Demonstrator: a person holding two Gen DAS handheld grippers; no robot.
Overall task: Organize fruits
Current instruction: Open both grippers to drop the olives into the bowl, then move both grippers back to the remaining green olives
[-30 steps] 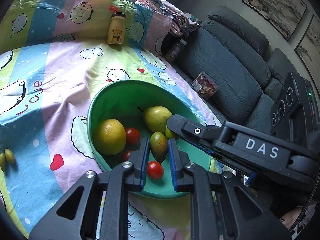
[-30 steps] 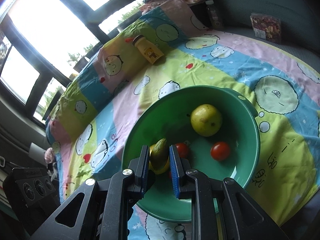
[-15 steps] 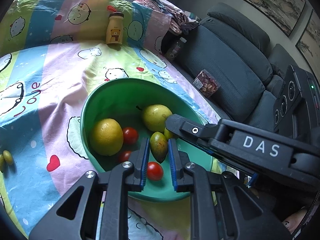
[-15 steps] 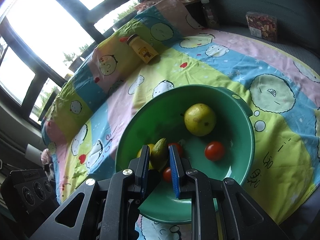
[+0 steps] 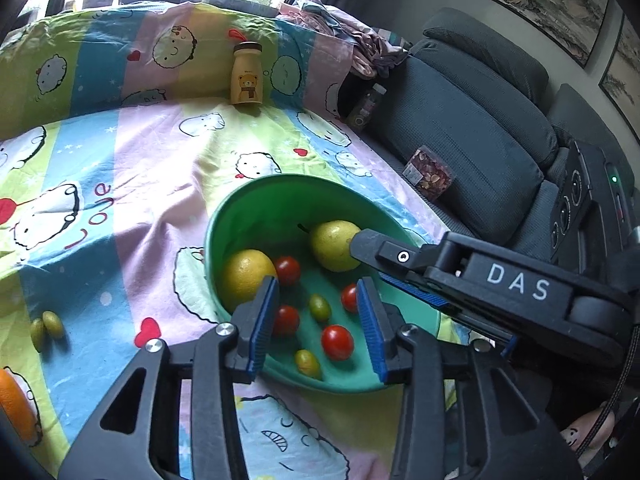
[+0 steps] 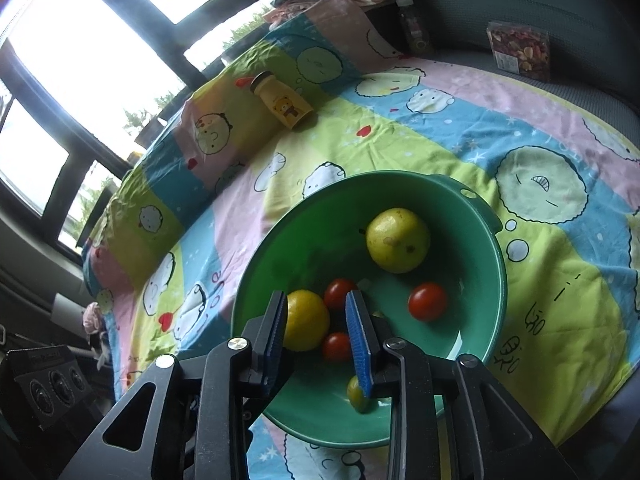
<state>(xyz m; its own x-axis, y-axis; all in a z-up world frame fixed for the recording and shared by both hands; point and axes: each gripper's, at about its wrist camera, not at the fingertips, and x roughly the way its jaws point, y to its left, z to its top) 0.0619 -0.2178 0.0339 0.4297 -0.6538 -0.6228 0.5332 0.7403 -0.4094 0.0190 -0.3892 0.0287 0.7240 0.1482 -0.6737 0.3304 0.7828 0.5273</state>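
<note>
While both claws hang over the green bowl (image 5: 224, 216), their jaws are opening and neither holds anything now. A sec ago each pinched a small green fruit; both fruits have dropped out and lie loose on the bowl floor (image 5: 319, 307) (image 5: 307, 362). Left claw (image 5: 316, 324) is moderately wide, w/ fruit seen thru the gap but pads not touching it. Right claw (image 6: 316, 336) is narrower, also empty; one green fruit (image 6: 356, 392) shows just under its right pad.

So two more pieces are delivered. Bowl also has a pear (image 5: 334, 245), a lemon (image 5: 246, 274) and several cherry tomatoes (image 5: 337, 342).

Not done tho: two green fruits (image 5: 47, 328) sit on the cartoon sheet (image 5: 140, 152) well left of the bowl, plus an orange (image 5: 14, 408) at the frame edge. Prob next pickups.
</note>
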